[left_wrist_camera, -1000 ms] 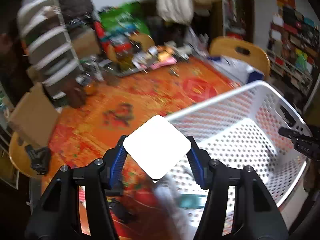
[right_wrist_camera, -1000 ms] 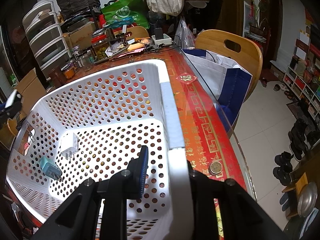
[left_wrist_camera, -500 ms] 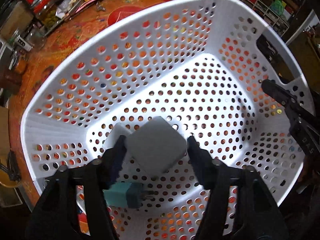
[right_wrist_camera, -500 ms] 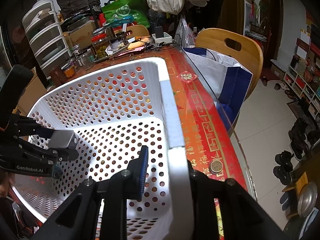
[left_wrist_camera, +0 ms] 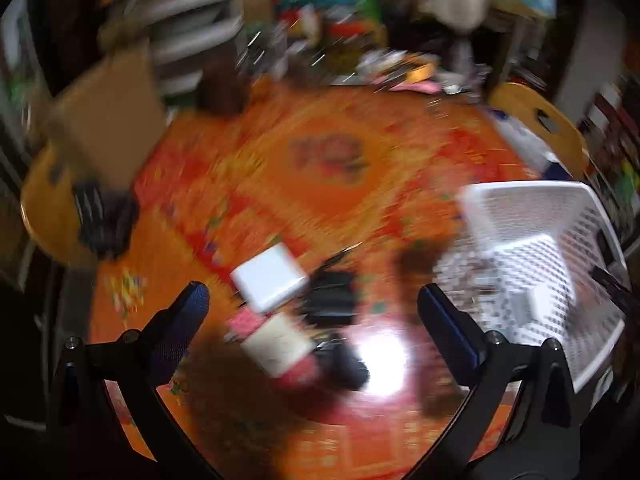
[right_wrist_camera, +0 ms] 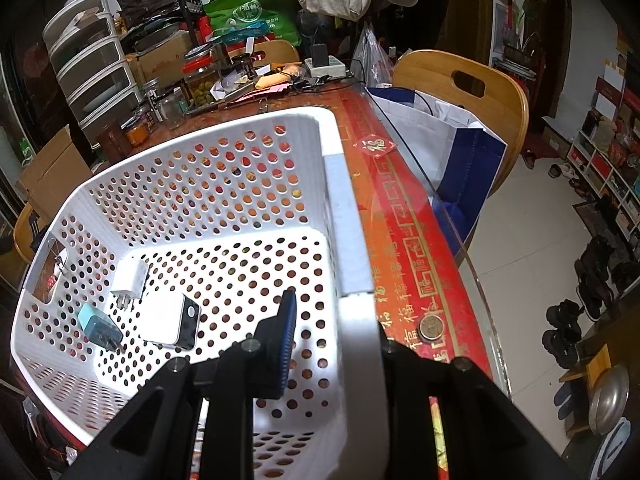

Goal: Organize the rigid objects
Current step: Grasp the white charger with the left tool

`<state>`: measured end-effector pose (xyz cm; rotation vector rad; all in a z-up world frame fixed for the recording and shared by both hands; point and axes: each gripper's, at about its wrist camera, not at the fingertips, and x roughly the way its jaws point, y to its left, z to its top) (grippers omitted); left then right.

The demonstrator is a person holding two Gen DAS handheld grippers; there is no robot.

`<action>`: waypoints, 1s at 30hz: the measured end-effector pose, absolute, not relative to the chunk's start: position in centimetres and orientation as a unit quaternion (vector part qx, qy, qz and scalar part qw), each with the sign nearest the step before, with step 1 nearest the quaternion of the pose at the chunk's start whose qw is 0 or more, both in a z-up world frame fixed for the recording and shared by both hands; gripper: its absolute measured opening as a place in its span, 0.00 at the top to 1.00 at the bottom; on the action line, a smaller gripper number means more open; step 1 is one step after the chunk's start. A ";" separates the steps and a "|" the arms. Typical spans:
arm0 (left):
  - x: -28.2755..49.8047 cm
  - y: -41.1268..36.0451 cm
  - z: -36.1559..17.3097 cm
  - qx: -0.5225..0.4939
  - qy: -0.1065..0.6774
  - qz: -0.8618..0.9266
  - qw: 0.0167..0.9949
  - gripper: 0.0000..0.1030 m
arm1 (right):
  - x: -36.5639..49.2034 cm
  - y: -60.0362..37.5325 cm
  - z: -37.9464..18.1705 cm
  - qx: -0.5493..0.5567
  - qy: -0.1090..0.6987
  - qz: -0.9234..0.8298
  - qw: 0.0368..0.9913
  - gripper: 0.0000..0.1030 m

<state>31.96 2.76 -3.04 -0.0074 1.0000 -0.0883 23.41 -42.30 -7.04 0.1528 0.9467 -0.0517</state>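
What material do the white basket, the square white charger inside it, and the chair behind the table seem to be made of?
White basket: looks like moulded plastic, smooth with a slight sheen; the walls and floor carry regular round holes.
Square white charger: probably hard plastic, a matt white shell with rounded corners and a glossy dark end face.
Chair: appears to be wood, perhaps bent plywood, a warm lacquered curved back with a cut-out handle slot.

Left wrist view smeared by motion blur; dark objects [left_wrist_camera: 332, 300] on table [left_wrist_camera: 320, 184] unidentifiable

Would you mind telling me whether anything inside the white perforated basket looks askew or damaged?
Nothing looks damaged. In the white perforated plastic basket, the square white charger, small white plug and teal plug lie loosely at different angles, close together near one corner.
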 end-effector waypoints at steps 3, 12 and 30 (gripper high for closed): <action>34.9 5.7 -7.0 -0.010 0.509 -0.006 0.861 0.04 | 23.6 -42.2 -7.1 0.073 0.457 -0.025 0.886 0.78; 39.6 6.0 -14.0 -0.071 0.560 -0.025 0.825 0.15 | 23.5 -42.2 -7.1 0.078 0.457 -0.031 0.886 0.78; 40.6 4.5 -15.6 -0.054 0.547 0.020 0.835 0.33 | 23.4 -42.3 -7.1 0.076 0.455 -0.032 0.887 0.78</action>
